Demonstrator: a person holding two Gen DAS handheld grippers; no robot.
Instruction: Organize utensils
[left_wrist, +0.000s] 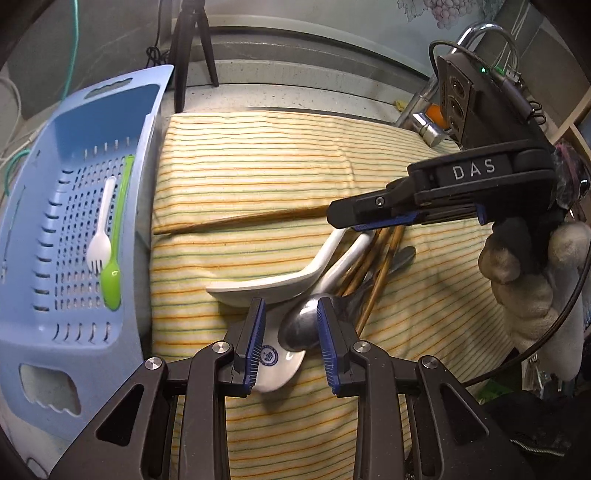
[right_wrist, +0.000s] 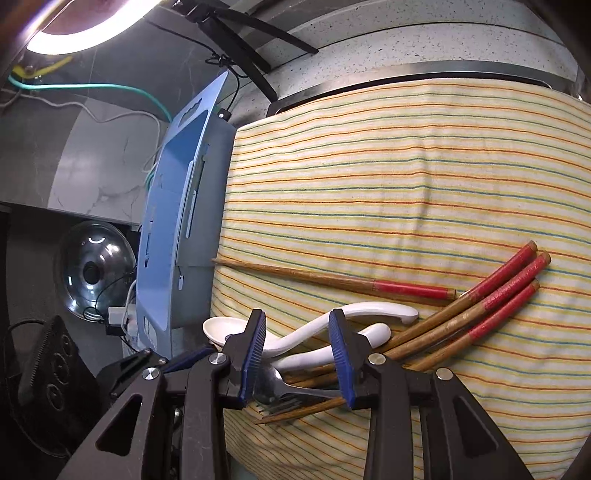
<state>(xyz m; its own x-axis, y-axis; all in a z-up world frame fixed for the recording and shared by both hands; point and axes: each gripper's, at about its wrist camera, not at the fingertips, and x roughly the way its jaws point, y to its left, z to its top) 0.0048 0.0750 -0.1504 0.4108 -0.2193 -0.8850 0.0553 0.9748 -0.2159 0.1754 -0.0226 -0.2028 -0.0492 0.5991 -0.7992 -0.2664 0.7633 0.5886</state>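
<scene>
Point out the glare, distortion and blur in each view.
Left wrist: fisheye bends the blue basket; light glints off the metal spoon; the striped cloth stays sharp. Right wrist: a ring lamp blows out the top-left corner; the counter edge curves; the chopsticks look crisp.

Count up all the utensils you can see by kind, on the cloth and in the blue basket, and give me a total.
Chopsticks: 4
White ceramic spoons: 2
Metal spoon: 1
Metal fork: 1
White plastic fork: 1, in the basket
Green plastic spoon: 1, in the basket
Total: 10
</scene>
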